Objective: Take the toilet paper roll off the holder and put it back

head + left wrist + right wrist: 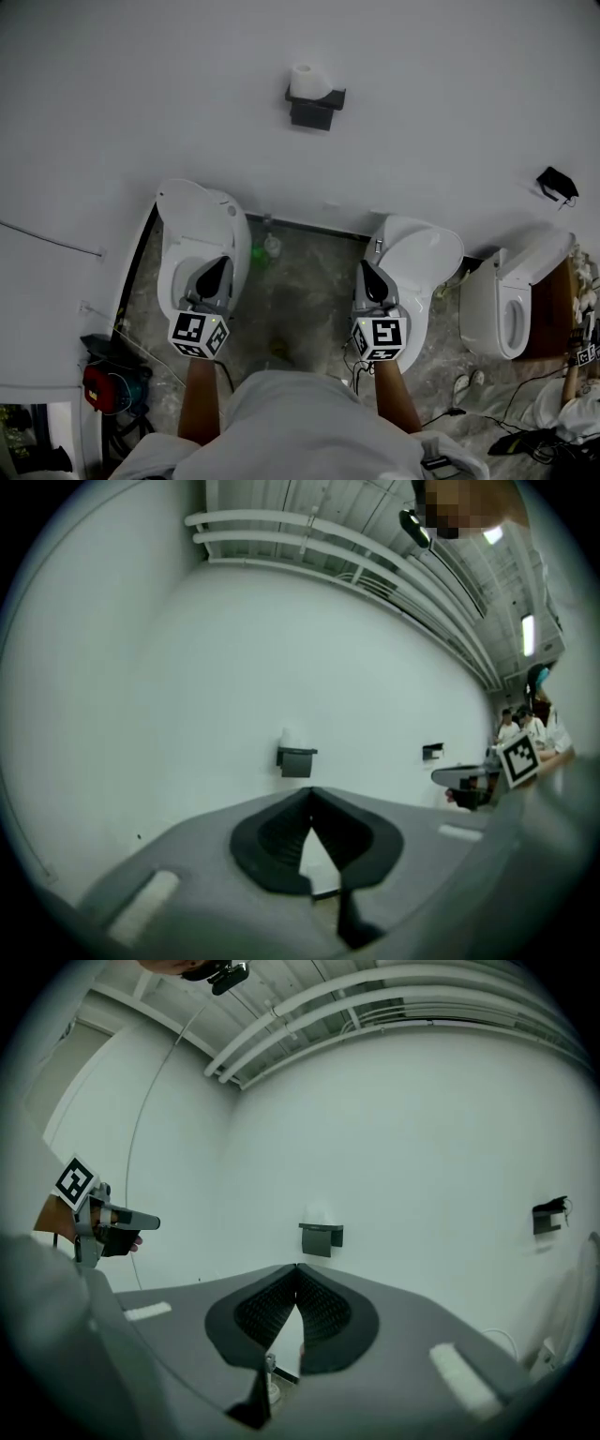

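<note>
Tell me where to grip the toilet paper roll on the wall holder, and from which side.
Grip the toilet paper roll across its rounded sides, where it stands clear above the dark holder. Come level from the front, jaws opened first: the wall backs it and the holder sits under it, so likely only front and sides are free.

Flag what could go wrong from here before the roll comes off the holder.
1. The left claw and right claw are both shut and empty. Arriving like that would likely knock the toilet paper roll off its holder.
2. The roll is white against a white wall and faint in both gripper views, so aim may drift.
</note>
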The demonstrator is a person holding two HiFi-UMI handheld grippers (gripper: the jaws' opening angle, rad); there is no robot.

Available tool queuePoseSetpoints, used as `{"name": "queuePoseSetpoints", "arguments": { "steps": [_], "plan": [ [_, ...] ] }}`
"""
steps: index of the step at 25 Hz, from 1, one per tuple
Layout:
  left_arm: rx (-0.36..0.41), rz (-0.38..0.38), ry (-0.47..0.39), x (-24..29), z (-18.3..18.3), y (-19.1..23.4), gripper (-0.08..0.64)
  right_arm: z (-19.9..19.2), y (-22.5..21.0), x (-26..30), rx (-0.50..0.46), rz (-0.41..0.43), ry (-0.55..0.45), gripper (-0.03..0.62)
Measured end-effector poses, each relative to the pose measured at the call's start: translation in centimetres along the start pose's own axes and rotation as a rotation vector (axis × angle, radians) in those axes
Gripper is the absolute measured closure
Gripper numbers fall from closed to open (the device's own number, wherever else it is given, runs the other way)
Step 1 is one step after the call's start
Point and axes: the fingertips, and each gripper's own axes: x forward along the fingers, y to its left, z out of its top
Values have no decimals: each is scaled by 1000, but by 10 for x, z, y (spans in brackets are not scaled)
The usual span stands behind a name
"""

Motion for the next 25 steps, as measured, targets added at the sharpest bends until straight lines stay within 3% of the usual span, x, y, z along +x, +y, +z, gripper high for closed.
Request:
{"name": "queuePoseSetpoints", "arguments": {
  "steps": [6,15,25],
  "plan": [
    [-2,-45,1,32,4,30,561,3,6,29,-6,-45,-4,594],
    [0,-150,26,87,0,18,561,-3,-29,53,11,-120,20,594],
    [22,-116,23,174,10,43,561,2,-87,135,17,-104,-4,594]
  ]
}}
